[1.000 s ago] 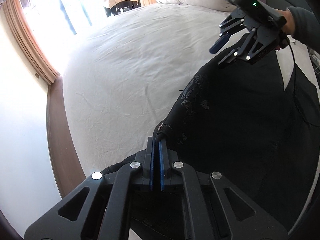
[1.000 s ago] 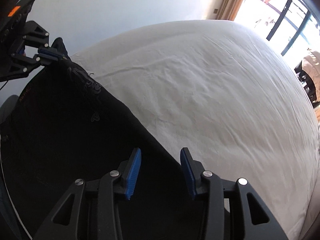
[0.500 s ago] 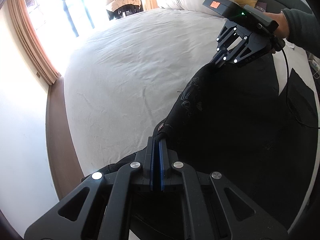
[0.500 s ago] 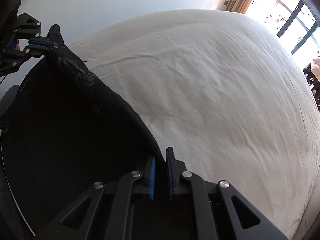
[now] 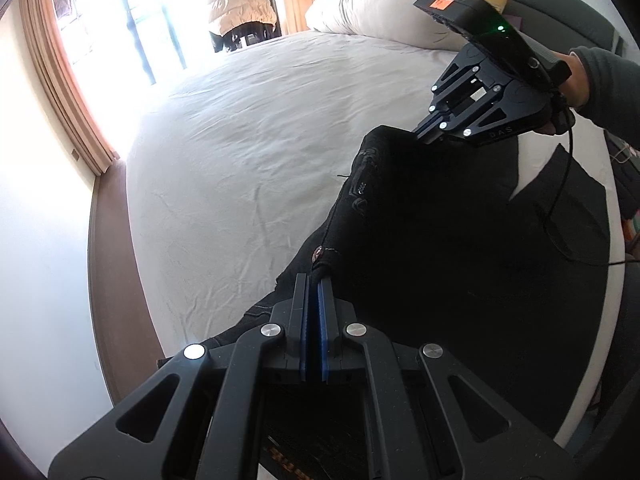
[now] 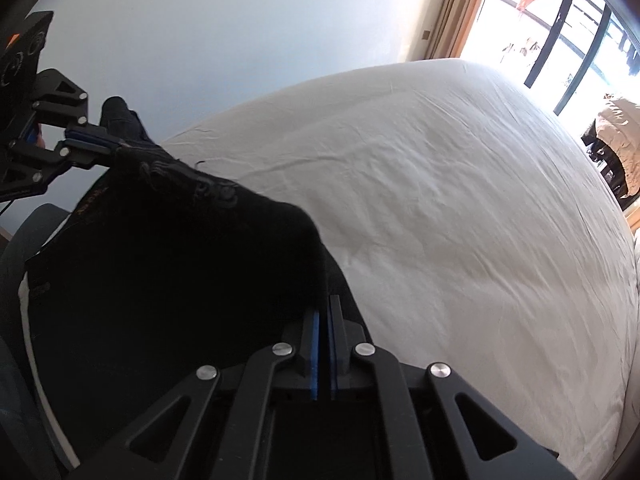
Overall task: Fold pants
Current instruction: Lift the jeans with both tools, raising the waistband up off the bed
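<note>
Black pants (image 5: 460, 240) lie spread on the near side of a white bed (image 5: 260, 140). My left gripper (image 5: 312, 280) is shut on one end of their edge, next to a small metal button. At the other end of that edge my right gripper (image 5: 424, 134) is shut on the cloth, held by a hand in a grey sleeve. In the right wrist view the right gripper (image 6: 324, 304) pinches the black pants (image 6: 160, 260), and the left gripper (image 6: 108, 144) holds the far corner. The edge hangs lifted between them above the bed (image 6: 460, 200).
A white pillow (image 5: 384, 8) lies at the head of the bed before a dark headboard. A chair with a beige jacket (image 5: 240, 8) stands by the bright window. A brown floor strip (image 5: 116, 280) runs along the bed's left side. A thin black cable (image 5: 560, 200) trails over the pants.
The right gripper's jaws came together on the pants' edge. Both grippers then rose, lifting that edge off the sheet and stretching it between them.
</note>
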